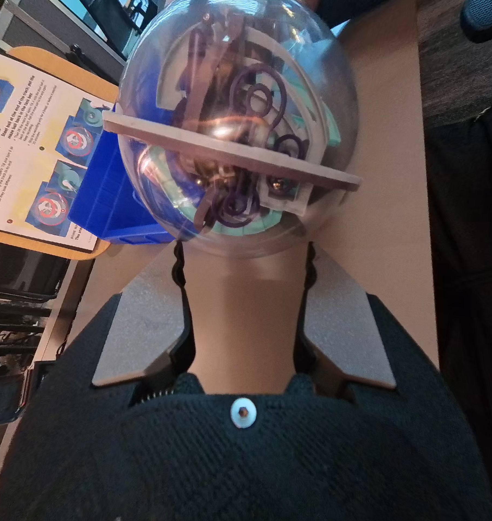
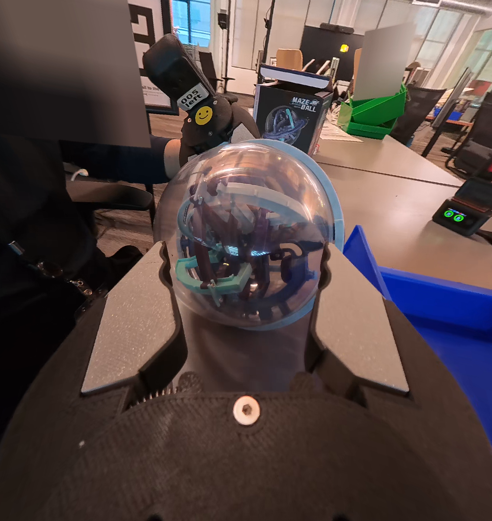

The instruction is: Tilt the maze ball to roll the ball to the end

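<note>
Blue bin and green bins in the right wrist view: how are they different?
1. The blue bin is blue; the green bins are green.
2. The blue bin sits close, right beside the ball; the green bins are far back on the table.
3. The blue bin is alone; the green bins are stacked, the top one tilted.
Both look like open plastic bins.

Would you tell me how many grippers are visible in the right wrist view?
2. The right gripper fills the foreground, its fingers on either side of the maze ball. The left gripper rises behind the ball at upper left, its fingertips hidden.
</note>
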A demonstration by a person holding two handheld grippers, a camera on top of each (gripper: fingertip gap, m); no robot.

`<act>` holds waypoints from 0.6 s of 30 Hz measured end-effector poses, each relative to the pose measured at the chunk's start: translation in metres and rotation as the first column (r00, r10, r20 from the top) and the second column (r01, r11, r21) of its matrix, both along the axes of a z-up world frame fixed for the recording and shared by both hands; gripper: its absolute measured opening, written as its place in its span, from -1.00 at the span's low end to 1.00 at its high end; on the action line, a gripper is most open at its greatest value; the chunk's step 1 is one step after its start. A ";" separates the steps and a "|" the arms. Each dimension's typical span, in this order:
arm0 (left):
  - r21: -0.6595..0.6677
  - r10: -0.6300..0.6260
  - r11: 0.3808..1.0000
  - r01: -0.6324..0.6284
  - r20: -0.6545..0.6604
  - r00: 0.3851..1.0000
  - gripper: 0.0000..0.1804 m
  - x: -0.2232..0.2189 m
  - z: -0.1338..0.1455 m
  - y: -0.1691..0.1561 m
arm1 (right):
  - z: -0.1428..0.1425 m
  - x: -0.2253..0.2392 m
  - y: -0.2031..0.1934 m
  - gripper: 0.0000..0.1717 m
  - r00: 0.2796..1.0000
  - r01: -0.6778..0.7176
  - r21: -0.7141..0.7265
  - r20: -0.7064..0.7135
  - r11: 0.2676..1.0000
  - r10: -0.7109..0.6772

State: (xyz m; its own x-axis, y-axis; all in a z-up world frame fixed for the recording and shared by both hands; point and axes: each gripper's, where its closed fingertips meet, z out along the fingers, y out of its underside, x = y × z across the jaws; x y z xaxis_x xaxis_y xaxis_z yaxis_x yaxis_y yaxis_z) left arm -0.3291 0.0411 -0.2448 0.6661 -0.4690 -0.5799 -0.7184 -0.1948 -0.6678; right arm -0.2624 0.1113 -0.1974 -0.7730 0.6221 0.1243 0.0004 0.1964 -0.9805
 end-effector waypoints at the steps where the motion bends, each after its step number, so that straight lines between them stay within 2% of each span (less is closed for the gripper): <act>1: 0.003 -0.001 1.000 0.001 -0.001 1.000 -0.06 0.000 0.000 0.000 | -0.001 -0.001 0.001 0.21 1.000 -0.006 -0.004 0.003 1.000 0.006; 18: 0.033 -0.045 0.998 0.045 0.003 0.999 -0.07 -0.001 0.005 0.008 | -0.002 -0.005 0.004 0.26 0.998 -0.064 -0.050 0.027 0.997 0.065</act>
